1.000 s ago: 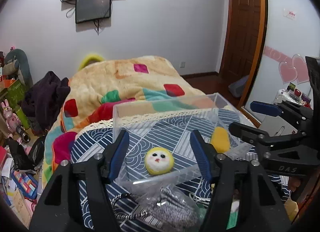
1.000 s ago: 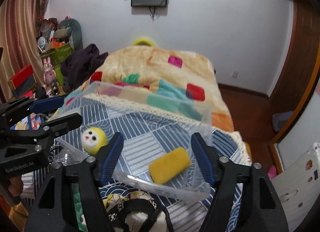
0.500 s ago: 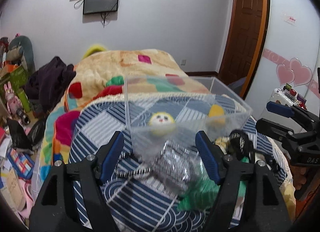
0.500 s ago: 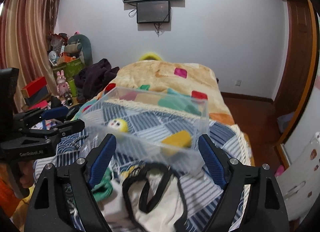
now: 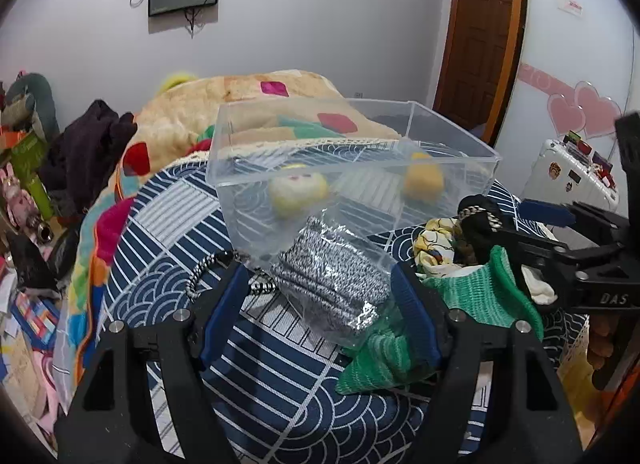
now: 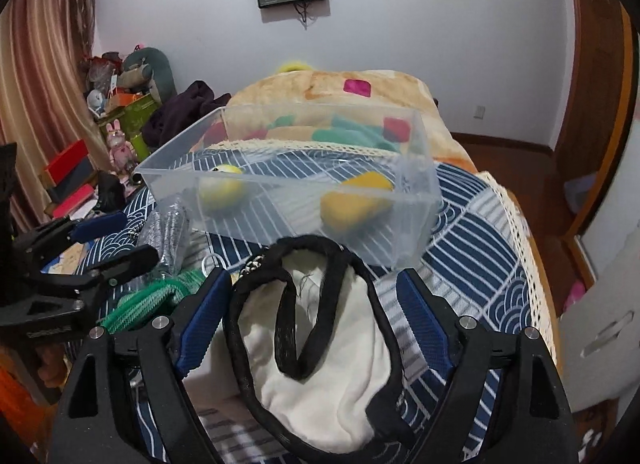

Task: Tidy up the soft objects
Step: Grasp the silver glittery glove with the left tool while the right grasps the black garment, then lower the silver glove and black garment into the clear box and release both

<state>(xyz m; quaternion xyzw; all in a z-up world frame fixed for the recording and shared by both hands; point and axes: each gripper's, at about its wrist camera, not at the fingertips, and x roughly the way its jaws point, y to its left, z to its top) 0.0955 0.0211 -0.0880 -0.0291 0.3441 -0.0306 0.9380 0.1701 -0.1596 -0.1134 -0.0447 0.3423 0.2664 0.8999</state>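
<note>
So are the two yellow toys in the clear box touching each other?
Apart. The right wrist view shows the round toy and the long toy in the clear box with bare box floor between them.

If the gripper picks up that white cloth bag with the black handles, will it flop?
Probably. The white cloth bag with black handles lies crumpled on the bed, its handles curling loosely, so it would likely sag and dangle. It looks light and flat, seemingly empty, and shouldn't roll.

White walls point(image 6: 420, 24), wood door point(image 5: 476, 32), bed point(image 6: 480, 224).
</note>
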